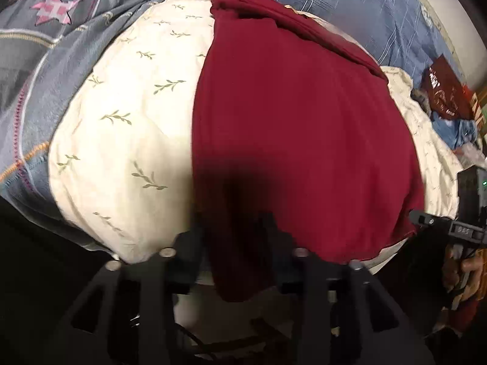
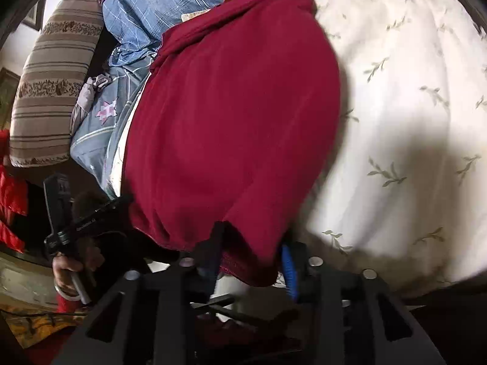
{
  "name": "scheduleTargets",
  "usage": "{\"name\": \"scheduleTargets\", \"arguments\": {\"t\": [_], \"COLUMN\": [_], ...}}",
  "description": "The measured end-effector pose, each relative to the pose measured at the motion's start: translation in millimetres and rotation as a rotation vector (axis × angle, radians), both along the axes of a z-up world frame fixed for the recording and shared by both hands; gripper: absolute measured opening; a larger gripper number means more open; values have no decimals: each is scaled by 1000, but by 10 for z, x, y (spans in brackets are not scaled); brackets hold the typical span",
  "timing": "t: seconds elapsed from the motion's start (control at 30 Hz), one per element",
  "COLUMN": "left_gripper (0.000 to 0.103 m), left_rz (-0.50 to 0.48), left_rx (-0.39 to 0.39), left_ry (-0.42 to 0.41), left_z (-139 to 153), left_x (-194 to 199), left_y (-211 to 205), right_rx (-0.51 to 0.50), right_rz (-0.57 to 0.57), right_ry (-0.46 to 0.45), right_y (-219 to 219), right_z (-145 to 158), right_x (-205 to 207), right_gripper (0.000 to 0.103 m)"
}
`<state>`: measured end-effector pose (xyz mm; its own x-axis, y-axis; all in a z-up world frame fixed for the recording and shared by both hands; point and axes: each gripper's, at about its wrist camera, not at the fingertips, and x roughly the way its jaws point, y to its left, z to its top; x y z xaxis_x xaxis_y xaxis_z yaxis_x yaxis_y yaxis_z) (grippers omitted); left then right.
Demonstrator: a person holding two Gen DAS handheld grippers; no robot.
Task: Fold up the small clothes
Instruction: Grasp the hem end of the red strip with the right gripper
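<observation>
Between each gripper's jaws hangs one dark red knit garment [image 1: 304, 127] edge. Two grippers, left [image 1: 234, 243] and right [image 2: 252, 252], stand narrowly parted; whether either is pinching the cloth, I cannot tell.

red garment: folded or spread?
Mostly spread: the red garment lies flat on the bedding, with only its far end bunched.

A cream leaf-print bedcover [image 1: 121, 127] is spreading ahead of the gripper, a blue plaid quilt [image 1: 350, 15] is lying beyond it, and a striped brown cushion [image 2: 51, 85] is resting far left.
</observation>
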<state>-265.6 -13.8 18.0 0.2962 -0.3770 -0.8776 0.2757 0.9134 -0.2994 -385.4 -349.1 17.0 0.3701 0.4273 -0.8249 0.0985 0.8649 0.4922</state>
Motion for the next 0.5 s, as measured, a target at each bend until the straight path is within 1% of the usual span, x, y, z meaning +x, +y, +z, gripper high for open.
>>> {"name": "scheduleTargets", "arguments": {"t": [0.03,0.1,0.13,0.17,0.2,0.23,0.27,0.3,0.33,0.37,0.4,0.47,0.5], "left_gripper": [50,61,61,61,55,38,30,17,12,10,8,8,8], "left_rz": [0,-5,-12,-28,-34,-31,-23,-23,-24,-24,-34,-51,-55], "left_rx": [-13,-39,-38,-13,8,21,19,-9,-35,-40,-28,-19,-29], "left_ry": [2,0,-7,-21,-32,-37,-38,-21,-3,-1,-17,-42,-54], "left_z": [-1,-13,-15,-12,-6,-5,2,7,16,39,79,149,208], "left_x": [7,4,-4,-23,-32,-30,-21,-3,16,23,13,-13,-22], "left_y": [-13,-55,-77,-112,-127,-120,-83,-49,-24,-7,-17,-38,-41], "right_rx": [9,17,8,0,-7,-7,0,5,14,26,39,76,100], "right_rz": [0,5,11,13,17,22,22,20,20,19,18,6,-3], "right_ry": [1,-9,-19,-27,-35,-40,-49,-62,-77,-94,-114,-149,-165], "right_y": [-2,17,33,52,76,96,104,112,112,108,105,82,75], "right_z": [-8,-19,-21,-16,-1,11,33,64,103,143,189,275,307], "right_x": [11,42,49,49,42,34,21,8,-8,-22,-36,-60,-67], "right_gripper": [41,41,39,30,24,16,15,14,14,13,13,13,13]}}
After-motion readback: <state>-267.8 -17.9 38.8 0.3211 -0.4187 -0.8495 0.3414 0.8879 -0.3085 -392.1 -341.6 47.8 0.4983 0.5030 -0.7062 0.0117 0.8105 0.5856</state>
